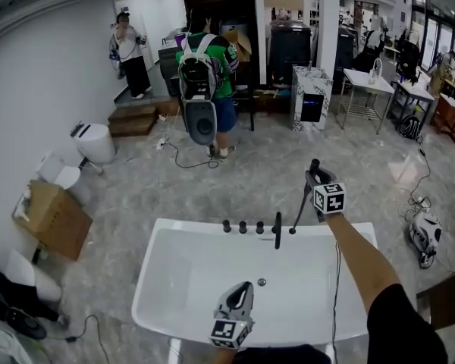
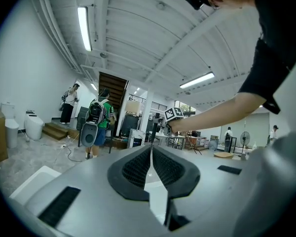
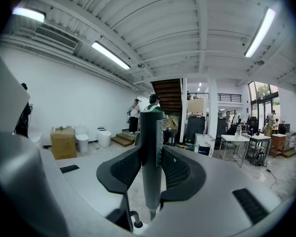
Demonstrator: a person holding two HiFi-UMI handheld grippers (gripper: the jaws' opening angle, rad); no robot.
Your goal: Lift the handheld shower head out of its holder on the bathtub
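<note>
Shower head (image 3: 151, 181) stands clamped between the right gripper's (image 3: 151, 147) fingers (image 3: 122, 169), above the bathtub's (image 1: 148, 283) far rim. Left gripper's (image 2: 151, 151) jaws meet, empty.

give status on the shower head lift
left gripper shut, empty. right gripper shut on shower head, upright, above bathtub rim. hose hangs beside faucet, no snag seen.

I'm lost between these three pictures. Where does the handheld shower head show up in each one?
Head view: shower head right of centre, above the bathtub's far rim, held by the right gripper.
Left gripper view: seemingly the small dark stick beside the marker cube, mid-frame.
Right gripper view: dead centre, upright between the fingers.
Shared landmark: the person in green with a backpack.
</note>
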